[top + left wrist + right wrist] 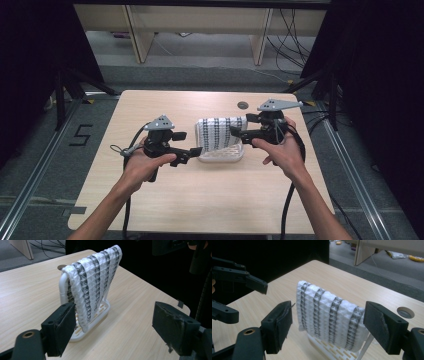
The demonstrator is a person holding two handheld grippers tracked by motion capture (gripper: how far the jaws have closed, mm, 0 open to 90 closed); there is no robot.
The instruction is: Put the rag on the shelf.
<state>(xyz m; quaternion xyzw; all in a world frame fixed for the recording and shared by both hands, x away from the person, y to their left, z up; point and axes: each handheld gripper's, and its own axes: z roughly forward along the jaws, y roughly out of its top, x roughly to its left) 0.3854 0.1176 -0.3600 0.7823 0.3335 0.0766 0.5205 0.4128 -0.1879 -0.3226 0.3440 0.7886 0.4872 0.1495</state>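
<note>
I saw the wooden table (pixel 200 200) from the high view. Its near half was bare, so there was lots of room to move there. The little white rack (pixel 222 154) stood near the middle of the table, a bit toward 12 o'clock. A white cloth with dark stripes (pixel 220 133) hung over the top bar of the rack and draped down both sides.

My left gripper (pixel 192 151) was at 9 o'clock from the rack, just beside its base. Its jaws were wide open and held nothing. In the left gripper view, the left jaw sat very close to the low corner of the cloth (pixel 92 285) and the rack's base (pixel 100 315). I could not tell if it touched them. The right jaw had bare table in front of it.

My right gripper (pixel 235 132) was at 3 o'clock from the rack, up by the top of the cloth. Its jaws were wide open too, and empty. In the right gripper view the cloth (pixel 329 315) hung between the two jaws, a bit past them, and the left gripper (pixel 239 293) showed at 9 o'clock, off from the cloth.

A small round hole (pixel 243 105) sat in the table at 12 o'clock, near the far edge. The right edge of the table was close to my right hand (pixel 282 150). Past the far edge I saw wooden table legs (pixel 140 35) and loose cables (pixel 292 40) on the floor.
</note>
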